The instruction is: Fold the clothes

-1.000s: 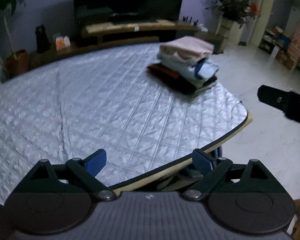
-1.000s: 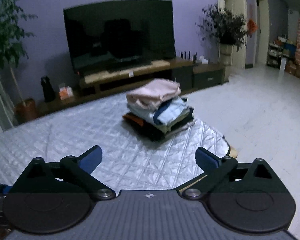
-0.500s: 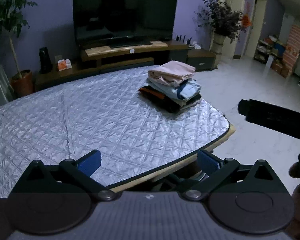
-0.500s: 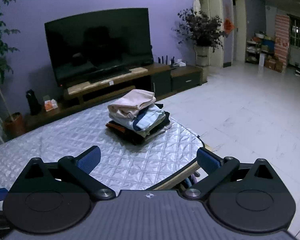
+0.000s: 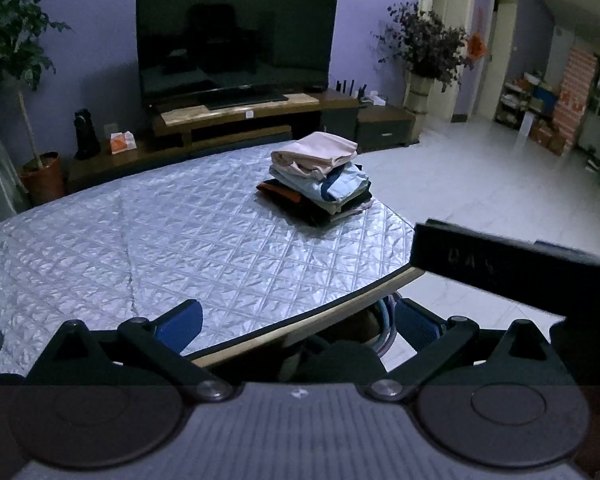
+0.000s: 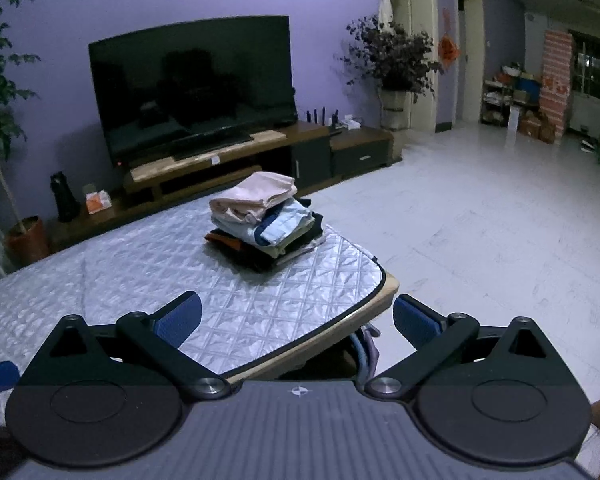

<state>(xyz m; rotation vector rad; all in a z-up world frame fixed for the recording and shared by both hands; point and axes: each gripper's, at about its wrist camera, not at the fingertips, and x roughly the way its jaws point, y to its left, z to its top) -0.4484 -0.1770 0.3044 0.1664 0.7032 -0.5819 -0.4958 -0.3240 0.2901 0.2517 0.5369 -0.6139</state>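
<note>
The stack of folded clothes (image 5: 318,178) is sitting on the bench (image 5: 148,240), near its far right corner, well apart from both grippers. The stack's long axis is running diagonally, from near right toward far left in both views, with the folded edges facing the near left. The top piece is a pale pink garment (image 6: 254,196), soft and slightly rumpled; under it are lying light blue pieces with a dark blue band, then a cream layer, then black fabric at the base, with an orange-brown edge showing on the left side.

The bench is wearing a silvery quilted cover stitched in a diamond grid, crinkled and shiny, with a dark trim and a pale wooden edge below it.

The left gripper (image 5: 298,326) is hovering over the near edge of the bench, its blue ribbed fingers (image 5: 180,322) spread wide with nothing between them. The right gripper (image 6: 298,322) is likewise standing wide apart and holding nothing, blue fingers (image 6: 414,322) straddling the bench's corner.

Beyond the bench, a dark television (image 6: 192,84) is resting on a low wooden stand (image 6: 228,156) against a purple wall.
</note>
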